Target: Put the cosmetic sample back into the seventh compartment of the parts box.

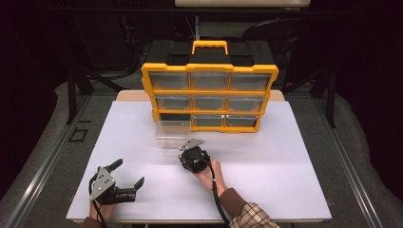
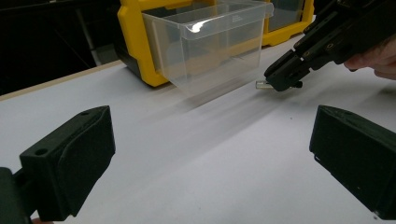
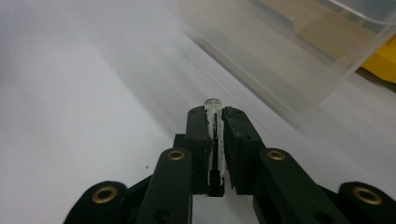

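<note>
My right hand-held gripper (image 3: 215,114) is clenched on a small clear peg (image 3: 213,103) – tip pokes out past the pads, just above the white counter (image 1: 266,156), near the clear drawer (image 2: 210,42) pulled out of the yellow organizer (image 1: 209,97). My left hand-held gripper (image 2: 210,154) – released, jaws wide, nothing between, low over the counter.

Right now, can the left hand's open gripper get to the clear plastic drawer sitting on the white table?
Probably yes. The left gripper is open and holds nothing, and bare white table lies between it and the clear plastic drawer. The right gripper, shut on a small clear piece, sits off to one side of that path.
</note>
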`<state>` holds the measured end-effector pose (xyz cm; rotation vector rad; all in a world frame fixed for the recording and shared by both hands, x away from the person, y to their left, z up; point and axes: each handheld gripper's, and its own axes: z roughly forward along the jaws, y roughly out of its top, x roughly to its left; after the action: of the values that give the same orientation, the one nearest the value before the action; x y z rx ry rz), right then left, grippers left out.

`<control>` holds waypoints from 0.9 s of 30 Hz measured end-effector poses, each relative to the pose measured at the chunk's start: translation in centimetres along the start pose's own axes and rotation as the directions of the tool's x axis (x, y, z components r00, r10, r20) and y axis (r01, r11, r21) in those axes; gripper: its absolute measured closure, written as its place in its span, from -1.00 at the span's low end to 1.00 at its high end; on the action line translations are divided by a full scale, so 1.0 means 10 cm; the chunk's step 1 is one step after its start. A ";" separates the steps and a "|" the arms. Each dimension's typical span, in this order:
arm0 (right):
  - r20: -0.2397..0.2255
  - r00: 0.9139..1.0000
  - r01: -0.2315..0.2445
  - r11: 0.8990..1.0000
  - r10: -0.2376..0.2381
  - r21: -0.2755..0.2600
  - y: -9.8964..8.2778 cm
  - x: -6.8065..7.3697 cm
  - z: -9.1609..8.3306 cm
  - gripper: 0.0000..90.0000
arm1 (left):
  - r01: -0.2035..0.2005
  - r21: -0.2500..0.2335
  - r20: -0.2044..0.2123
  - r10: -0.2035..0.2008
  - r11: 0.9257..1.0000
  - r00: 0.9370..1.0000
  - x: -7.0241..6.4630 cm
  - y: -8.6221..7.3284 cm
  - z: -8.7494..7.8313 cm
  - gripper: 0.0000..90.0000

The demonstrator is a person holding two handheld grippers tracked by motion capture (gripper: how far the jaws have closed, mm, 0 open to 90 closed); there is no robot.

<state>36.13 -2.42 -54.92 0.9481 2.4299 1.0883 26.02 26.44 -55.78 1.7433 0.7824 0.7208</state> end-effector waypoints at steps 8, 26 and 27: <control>-0.009 1.000 -0.004 1.000 0.004 -0.006 -0.02 -0.04 -0.08 0.79 | 0.003 0.001 -0.004 -0.003 1.000 1.000 0.00 0.00 0.00 -1.00; 0.016 1.000 -0.018 1.000 0.019 -0.023 -0.14 -0.20 -0.27 0.79 | -0.002 0.001 -0.001 0.002 1.000 1.000 -0.01 0.01 0.01 -1.00; 0.016 1.000 -0.018 1.000 0.019 -0.024 -0.15 -0.21 -0.28 0.79 | -0.001 0.001 -0.002 0.001 1.000 1.000 -0.01 0.01 0.01 -1.00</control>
<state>35.55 -6.09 -54.14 0.9702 2.3948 1.1087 26.05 26.30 -55.76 1.7438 0.7833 0.7230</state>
